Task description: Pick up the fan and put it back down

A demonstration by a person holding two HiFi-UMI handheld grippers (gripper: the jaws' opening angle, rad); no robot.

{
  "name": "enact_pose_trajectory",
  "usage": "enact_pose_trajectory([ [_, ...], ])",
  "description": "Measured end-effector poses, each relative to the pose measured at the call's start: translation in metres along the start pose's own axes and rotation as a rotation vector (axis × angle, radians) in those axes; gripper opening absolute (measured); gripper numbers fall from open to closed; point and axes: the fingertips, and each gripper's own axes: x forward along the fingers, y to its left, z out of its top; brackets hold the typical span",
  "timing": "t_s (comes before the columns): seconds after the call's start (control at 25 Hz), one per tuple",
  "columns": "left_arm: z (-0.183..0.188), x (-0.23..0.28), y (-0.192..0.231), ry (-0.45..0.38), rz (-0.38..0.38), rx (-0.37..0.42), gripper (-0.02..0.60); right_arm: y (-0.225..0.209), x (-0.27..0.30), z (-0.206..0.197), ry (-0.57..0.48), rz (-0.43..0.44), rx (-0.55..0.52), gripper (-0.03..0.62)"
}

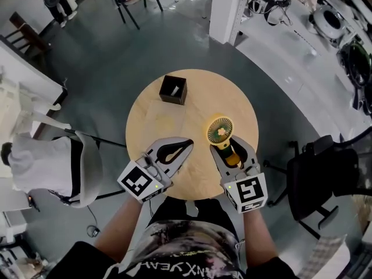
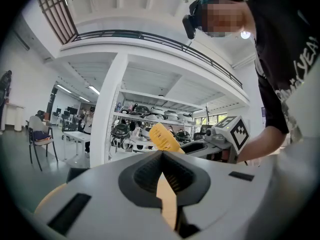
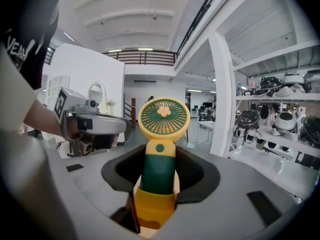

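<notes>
The left gripper [image 1: 187, 145] hovered over the near left part of the round pale wooden worktop [image 1: 148, 121]. It was clenched, its grey jaws meeting at the tips with nothing between them [image 2: 161, 155]. Beyond its tips, toward the far edge of the worktop, sat a small black square open-topped box [image 1: 173, 89] with a small white item inside, well apart from both grippers.

Just to the right of the left gripper, the right gripper [image 1: 232, 153] was grasping a small handheld fan with a yellow round head, a dark green handle and a yellow base [image 1: 221, 133]. In the right gripper view its jaws [image 3: 159, 156] pressed on the fan's handle [image 3: 159, 171] from both sides, with the fan upright and its grilled head sticking out past the tips. The fan was over the near right part of the worktop.
</notes>
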Motion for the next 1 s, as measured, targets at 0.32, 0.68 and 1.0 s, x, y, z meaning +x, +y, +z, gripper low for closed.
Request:
enact_pose_trajectory([
  [0.32, 0.025, -0.008, -0.008, 0.004, -0.002, 0.01, 0.012, 0.011, -0.026, 0.047, -0.077, 0.013, -0.035, 0.183],
  [0.68, 0.072, -0.016, -0.014, -0.012, -0.002, 0.014, 0.012, 0.032, -0.055, 0.102, -0.155, 0.035, -0.067, 0.183],
  [1.0, 0.107, -0.025, -0.026, -0.024, -0.01, 0.0, 0.012, 0.049, -0.088, 0.155, -0.261, 0.048, -0.087, 0.183],
])
